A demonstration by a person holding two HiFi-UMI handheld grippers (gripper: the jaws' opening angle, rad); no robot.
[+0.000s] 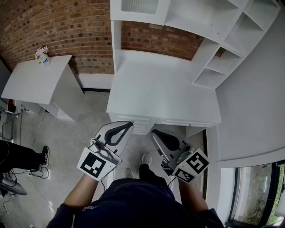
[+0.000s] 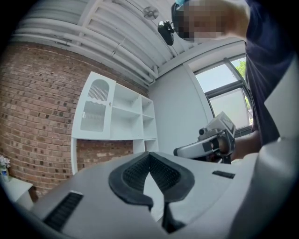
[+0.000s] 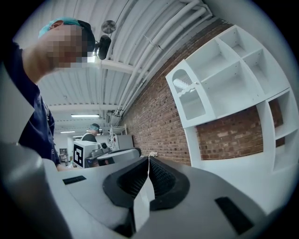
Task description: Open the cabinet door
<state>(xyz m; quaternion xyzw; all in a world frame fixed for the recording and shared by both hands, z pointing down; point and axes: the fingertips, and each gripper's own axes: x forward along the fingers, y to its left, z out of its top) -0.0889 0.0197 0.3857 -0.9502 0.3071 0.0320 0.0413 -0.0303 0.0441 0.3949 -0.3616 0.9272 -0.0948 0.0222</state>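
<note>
The white cabinet stands on a white desk point(image 1: 156, 84) against the brick wall. Its door point(image 1: 139, 6) is closed at the upper left of the shelves. That door has an arched slatted pane, seen in the left gripper view point(image 2: 96, 109) and in the right gripper view point(image 3: 189, 95). My left gripper point(image 1: 129, 125) and right gripper point(image 1: 154, 132) are held side by side in front of the desk's front edge, short of the cabinet. Both point level at it. The left gripper's point(image 2: 149, 156) black pads meet with nothing between them. The right gripper's point(image 3: 148, 161) pads are likewise together and empty.
A small white side table point(image 1: 40, 82) with a flower pot point(image 1: 42, 53) stands at the left by the brick wall. Someone's legs and cables point(image 1: 22, 156) are at the left edge. A white wall and a window point(image 1: 258, 191) lie to the right. Another person point(image 3: 91, 133) stands far back.
</note>
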